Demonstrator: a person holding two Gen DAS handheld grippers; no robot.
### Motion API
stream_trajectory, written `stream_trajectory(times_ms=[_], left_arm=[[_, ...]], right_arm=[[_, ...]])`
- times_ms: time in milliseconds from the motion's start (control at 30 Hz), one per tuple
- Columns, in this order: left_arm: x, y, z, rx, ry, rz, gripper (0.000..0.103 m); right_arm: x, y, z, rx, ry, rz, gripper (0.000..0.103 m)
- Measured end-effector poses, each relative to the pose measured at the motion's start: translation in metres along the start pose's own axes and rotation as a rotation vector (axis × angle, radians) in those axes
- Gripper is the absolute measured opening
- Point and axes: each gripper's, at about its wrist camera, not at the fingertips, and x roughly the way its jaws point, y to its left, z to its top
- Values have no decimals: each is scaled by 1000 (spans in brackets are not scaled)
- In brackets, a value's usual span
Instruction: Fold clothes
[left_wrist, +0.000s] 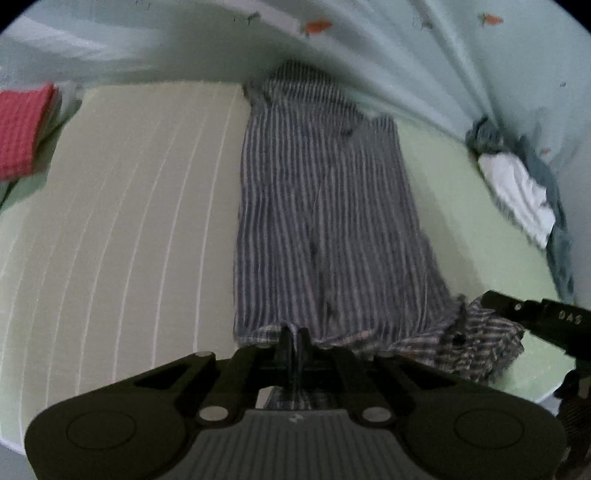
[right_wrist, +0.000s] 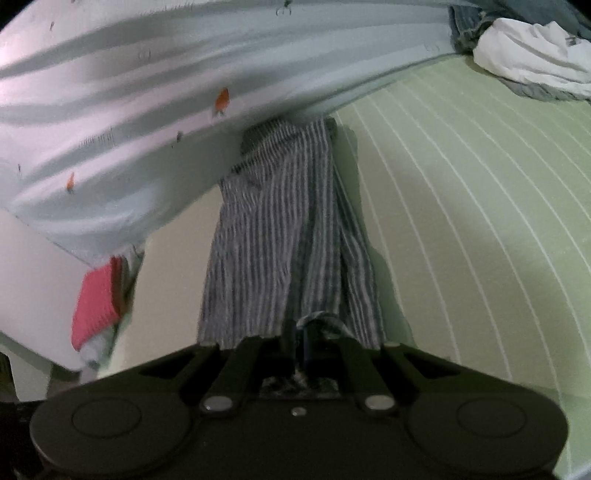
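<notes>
Left gripper (left_wrist: 294, 334) fully closed, pinching near hem of striped garment (left_wrist: 325, 206). Left wrist view: garment lies lengthwise on green striped mat (left_wrist: 122, 229), far end under pale sheet (left_wrist: 424, 74). Right gripper (left_wrist: 532, 321) at garment's other near corner. Red cloth (left_wrist: 24, 129) far left, white cloth (left_wrist: 517, 192) far right. Right wrist view: right gripper (right_wrist: 300, 338) closed on garment (right_wrist: 280, 236) hem; fabric stretches away over mat (right_wrist: 461, 192) toward sheet (right_wrist: 122, 122). Red cloth (right_wrist: 96, 302) left, white cloth (right_wrist: 528, 51) top right.
</notes>
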Motion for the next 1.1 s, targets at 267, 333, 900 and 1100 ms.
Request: stream_trajectory(times_ms=[267,333,900,1100], left_arm=[[25,17,68,-87,-52,-38,2],[35,23,86,-105,-58,-37,2],[146,89,171,-318,-35,50,47],[118,107,150,-396,-54,63,66]], right_arm=[[39,5,60,-38,-50,35,4],[56,4,79,-52,-58,41,4],[178,-48,164,87,8,-182,53],[135,-53,155,98,-52,-242,67]])
